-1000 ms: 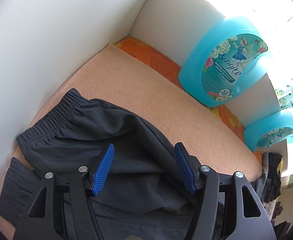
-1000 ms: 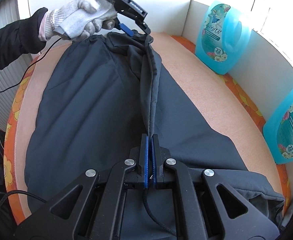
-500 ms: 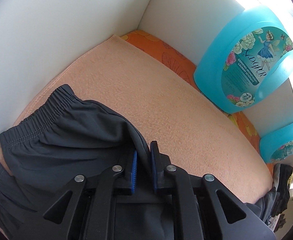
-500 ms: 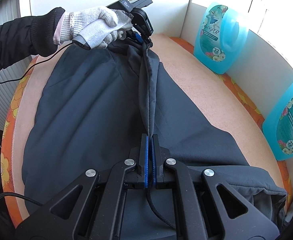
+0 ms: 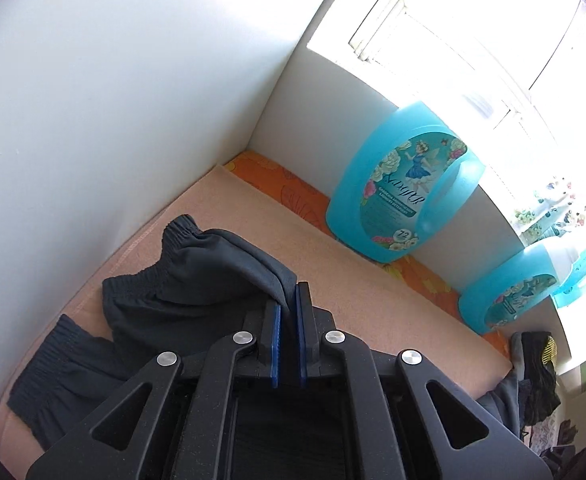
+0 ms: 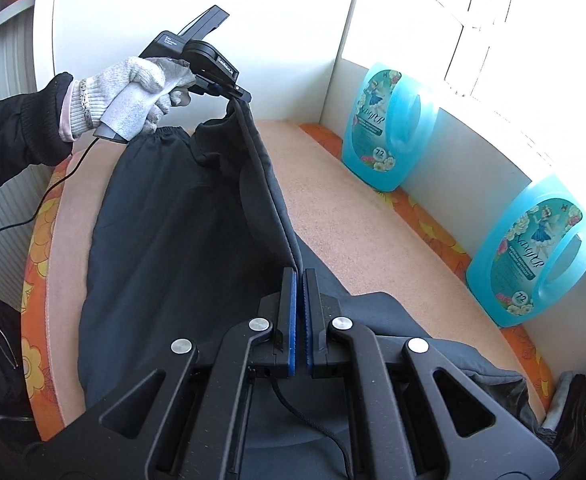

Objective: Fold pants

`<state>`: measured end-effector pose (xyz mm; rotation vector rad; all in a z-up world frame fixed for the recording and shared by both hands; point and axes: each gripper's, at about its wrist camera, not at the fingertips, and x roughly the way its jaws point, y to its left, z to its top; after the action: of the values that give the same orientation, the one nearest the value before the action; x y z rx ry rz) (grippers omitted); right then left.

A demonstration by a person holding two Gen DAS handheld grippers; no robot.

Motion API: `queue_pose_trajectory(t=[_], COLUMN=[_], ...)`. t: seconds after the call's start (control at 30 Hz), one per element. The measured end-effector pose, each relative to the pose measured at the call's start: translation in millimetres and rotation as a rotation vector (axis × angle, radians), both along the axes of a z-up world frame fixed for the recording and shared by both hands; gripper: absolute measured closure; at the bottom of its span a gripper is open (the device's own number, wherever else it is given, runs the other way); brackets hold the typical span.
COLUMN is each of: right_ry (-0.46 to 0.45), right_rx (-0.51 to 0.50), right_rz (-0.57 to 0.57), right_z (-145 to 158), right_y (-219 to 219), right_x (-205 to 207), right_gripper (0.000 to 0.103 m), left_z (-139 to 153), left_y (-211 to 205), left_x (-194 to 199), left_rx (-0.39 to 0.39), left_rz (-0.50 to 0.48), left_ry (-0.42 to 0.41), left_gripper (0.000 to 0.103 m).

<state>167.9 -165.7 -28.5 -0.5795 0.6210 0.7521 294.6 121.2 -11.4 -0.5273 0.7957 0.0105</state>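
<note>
Dark grey pants [image 6: 165, 240] lie spread on a peach towel [image 6: 353, 208]. One edge of them is lifted into a taut ridge [image 6: 269, 184] between both grippers. My right gripper [image 6: 298, 276] is shut on the near end of that ridge. My left gripper [image 6: 239, 98], held by a gloved hand [image 6: 133, 92], is shut on the far end near the waistband. In the left wrist view the left gripper [image 5: 289, 300] pinches a fold of the pants [image 5: 197, 280], with the elastic waistband [image 5: 141, 276] hanging below it above the towel [image 5: 353, 280].
Two turquoise detergent bottles [image 6: 389, 128] [image 6: 533, 252] stand along the white wall on the right. White panels close the far corner [image 5: 253, 120]. An orange flowered cover [image 6: 37, 240] shows at the towel's edges. Dark clothing lies at the right end [image 5: 533, 376].
The left gripper's jaws closed on the pants' edge near the waistband. Both grippers then rose, lifting that edge off the towel into a taut line.
</note>
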Motion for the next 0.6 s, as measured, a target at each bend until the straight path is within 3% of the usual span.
queue_pose_trajectory(t=[0.13,0.27,0.37,0.53,0.6], right_ry=[0.005,0.039,0.073,0.13,0.167], right_rx=[-0.018,-0.048,-0.081,-0.137,-0.138], right_rz=[0.033,0.075,0.094,0.097,0.09], right_z=[5,-8,-25,-56,-66], right_y=[1,7,13,24,25], right_x=[-35,-68,-82,-87,-86], right_gripper=[0.099,0.099,0.099,0.099,0.099], left_z=[11,2,-10,-35,-40], left_y=[2,6,16,22,20], left_x=[-39,-82,-110,-131,-135], left_rx=[0.001,0.004,-0.021,0.019,0.084], left_rz=[-0.011,-0.007,0.0,-0.011,-0.019], left_ry=[-0.055,-0.053,-0.026,0.056,0.083], left_gripper=[0.098,0.098,0.098,0.098,0.098])
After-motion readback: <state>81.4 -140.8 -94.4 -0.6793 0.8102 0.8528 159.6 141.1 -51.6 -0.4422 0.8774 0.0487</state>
